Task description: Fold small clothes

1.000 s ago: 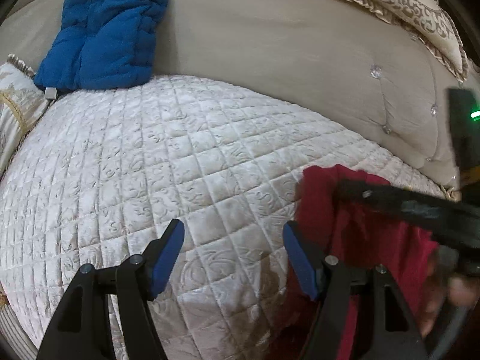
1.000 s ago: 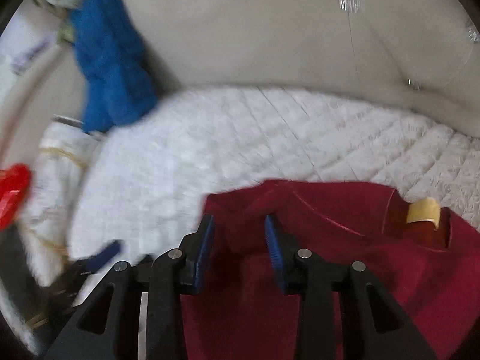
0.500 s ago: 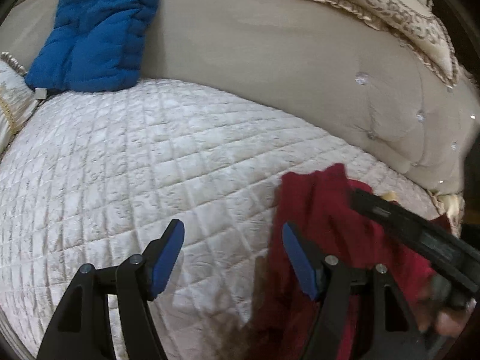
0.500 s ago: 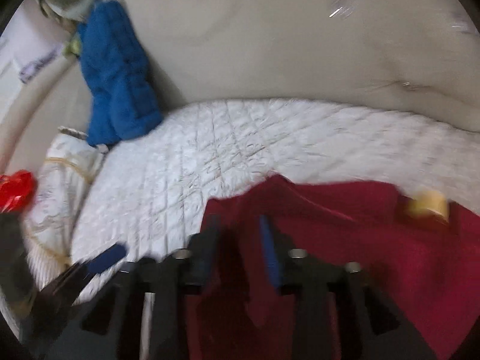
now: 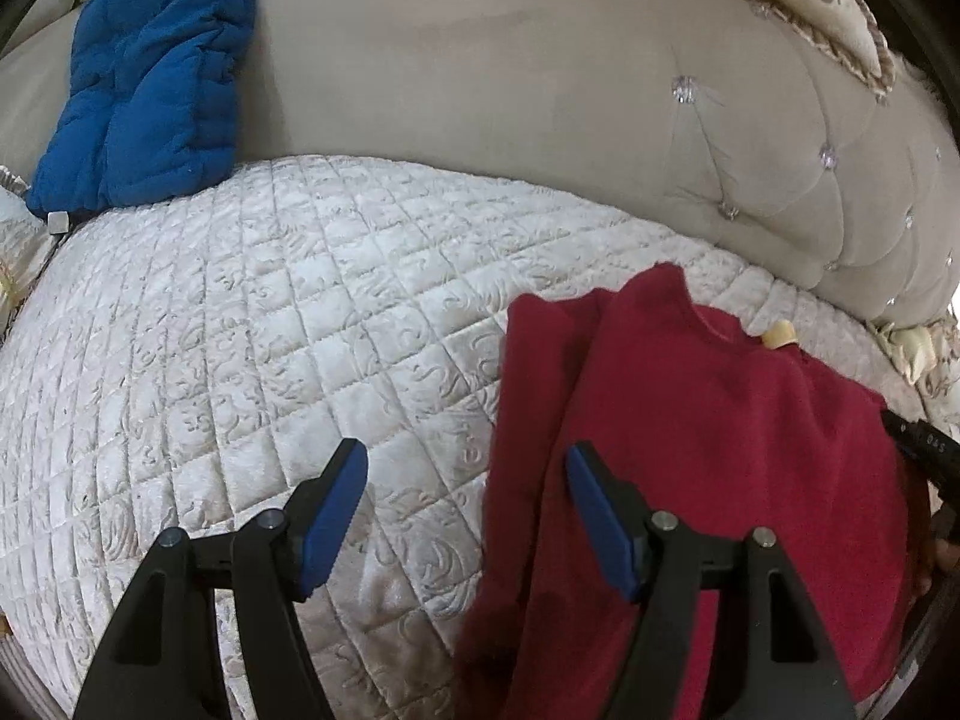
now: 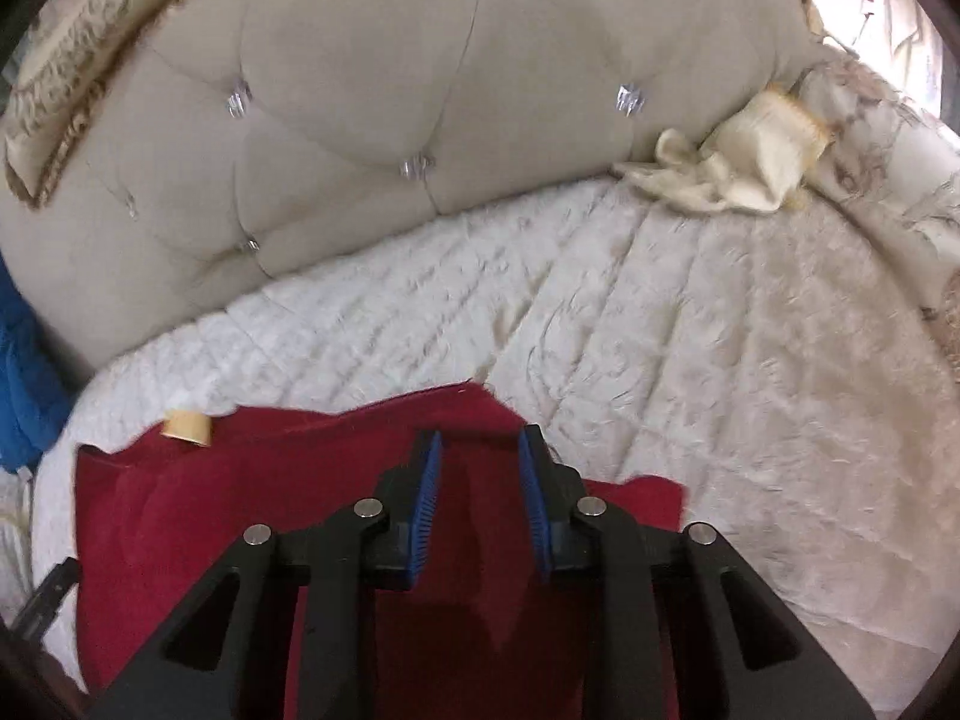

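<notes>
A red top (image 5: pixel 708 450) lies on a quilted cream bedcover (image 5: pixel 240 360), near a tufted beige headboard (image 5: pixel 540 108), as a person with a claw in each hand works at folding it. The garment sits at the near right of the bed in the left-wrist view, its neckline toward the headboard and a small tan tag (image 5: pixel 778 334) showing at the collar. Its left edge appears turned in on itself, with a ridge of cloth running from the near side up to the neck, so one side fold may be under way; the rest still looks loose and uneven, and no tidy, compact shape is yet seen.

The left claw (image 5: pixel 468 516) hangs with its blue pads spread wide and nothing between them but bedcover and the garment's left edge; it grips nothing. The right claw (image 6: pixel 480 504) hovers over the far right corner of the top, its jaws closing, with a gap between the pads and red cloth seen through it. Whether any fabric is pinched cannot be told from the blurred view.

A blue padded item (image 5: pixel 150 78) rests against the headboard at far left; a crumpled cream cloth (image 6: pixel 732 174) lies at far right. Most folds appear still to come.
</notes>
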Demonstrator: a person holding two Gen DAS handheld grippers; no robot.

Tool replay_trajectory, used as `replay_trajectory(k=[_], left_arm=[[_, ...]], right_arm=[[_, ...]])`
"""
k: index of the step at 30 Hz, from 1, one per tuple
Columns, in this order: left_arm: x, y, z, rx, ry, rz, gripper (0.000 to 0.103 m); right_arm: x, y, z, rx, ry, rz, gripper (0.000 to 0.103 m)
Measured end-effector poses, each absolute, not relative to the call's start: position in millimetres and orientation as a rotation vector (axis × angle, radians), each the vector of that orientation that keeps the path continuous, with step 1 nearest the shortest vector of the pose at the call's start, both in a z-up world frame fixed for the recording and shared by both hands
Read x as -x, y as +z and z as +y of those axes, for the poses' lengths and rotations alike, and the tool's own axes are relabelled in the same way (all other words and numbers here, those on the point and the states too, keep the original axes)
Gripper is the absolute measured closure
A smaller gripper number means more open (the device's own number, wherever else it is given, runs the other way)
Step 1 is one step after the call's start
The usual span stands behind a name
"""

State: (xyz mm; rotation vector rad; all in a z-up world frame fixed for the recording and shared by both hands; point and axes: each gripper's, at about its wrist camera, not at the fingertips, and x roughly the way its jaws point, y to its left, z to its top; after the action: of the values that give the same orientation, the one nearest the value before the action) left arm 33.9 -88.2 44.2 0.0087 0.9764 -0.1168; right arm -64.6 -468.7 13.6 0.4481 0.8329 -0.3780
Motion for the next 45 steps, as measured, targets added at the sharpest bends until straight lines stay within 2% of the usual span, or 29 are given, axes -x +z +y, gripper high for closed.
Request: replay_trajectory(k=[5,12,15,18,26,33,37,41,45], left_arm=[[-32,44,-91,-0.029,-0.125,0.980,0.030],[-28,49,-90,-0.024,-0.127,0.974,0.030],[-23,53,-90,-0.027,-0.135,0.963,0.030],[-19,56,-87,-0.010,-0.168,0.974,0.030],[-5,60,-80,0.004,-0.215,0.989,0.025],[22,64,-77,0.081,-0.296,1.033,0.020],[42,68,-88,0.002,-0.296,1.003,0.018],[47,69,-92,0.003,-0.286,0.986,0.018],[44,68,-91,0.011,-0.284,0.954,0.017]], right_arm=[[73,28,-462,-0.441,-0.372,0.823,0.098],[147,65,-424,-0.404,-0.258,0.785,0.095],[164,55,-417,-0.338,-0.298,0.817,0.095],[159,30,-425,-0.308,-0.349,0.926,0.095],[194,58,-425,-0.416,-0.334,0.814,0.093],[194,44,-410,-0.307,-0.352,0.832,0.091],[198,43,-407,-0.327,-0.331,0.819,0.090],[199,53,-390,-0.211,-0.319,0.785,0.090],[199,48,-392,-0.282,-0.283,0.796,0.090]])
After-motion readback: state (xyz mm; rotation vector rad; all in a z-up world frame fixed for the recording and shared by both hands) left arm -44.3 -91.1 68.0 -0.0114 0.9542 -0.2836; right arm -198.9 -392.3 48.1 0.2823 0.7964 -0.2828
